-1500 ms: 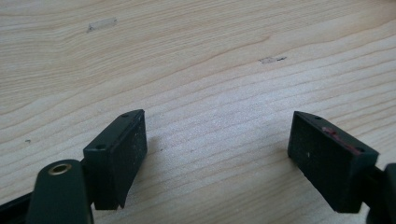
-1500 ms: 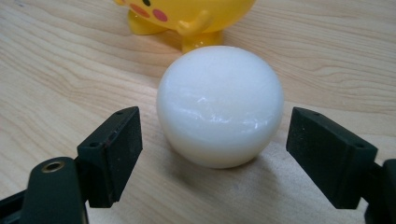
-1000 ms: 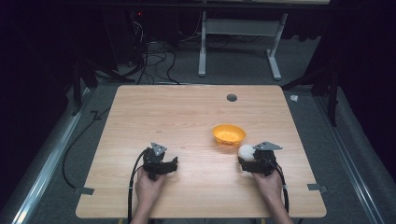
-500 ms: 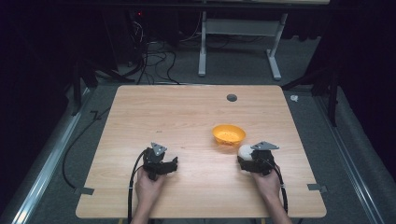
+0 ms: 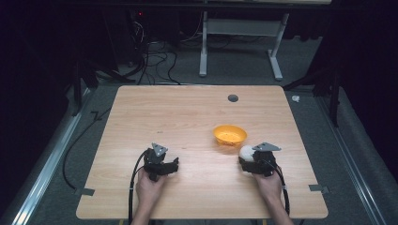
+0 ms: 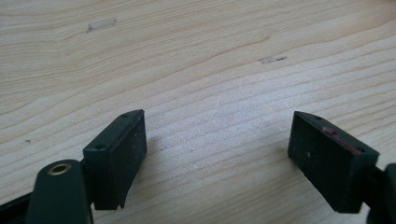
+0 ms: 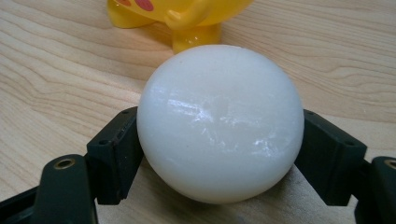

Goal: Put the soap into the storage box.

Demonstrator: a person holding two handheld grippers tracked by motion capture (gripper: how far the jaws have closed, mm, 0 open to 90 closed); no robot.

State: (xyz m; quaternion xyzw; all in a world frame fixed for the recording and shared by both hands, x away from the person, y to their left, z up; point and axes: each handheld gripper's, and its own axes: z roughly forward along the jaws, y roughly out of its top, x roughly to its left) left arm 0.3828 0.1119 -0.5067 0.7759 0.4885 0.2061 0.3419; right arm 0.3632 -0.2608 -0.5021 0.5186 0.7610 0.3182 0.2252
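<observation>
Gripping: we see the right gripper (image 5: 249,158) with both jaws pressed on the sides of a white ball (image 7: 219,123); the jaws have just been closing, with the ball between them.
Ball location: we place it on the table (image 5: 187,112) at the right gripper's tip, near side, right half, just beside the yellow bowl (image 5: 230,135).
Ball and bowl: in the right gripper view we see the bowl right behind the ball; we cannot tell whether they touch.
Bowl: upright on the wood, with red marks on its yellow outside.
Left gripper (image 5: 165,161): jaws wide apart, nothing but bare wood between them in the left gripper view.
Left position: we see it low over the table's near side, left half, well apart from ball and bowl.
Hands: one on each gripper, forearms coming in from the near edge.
</observation>
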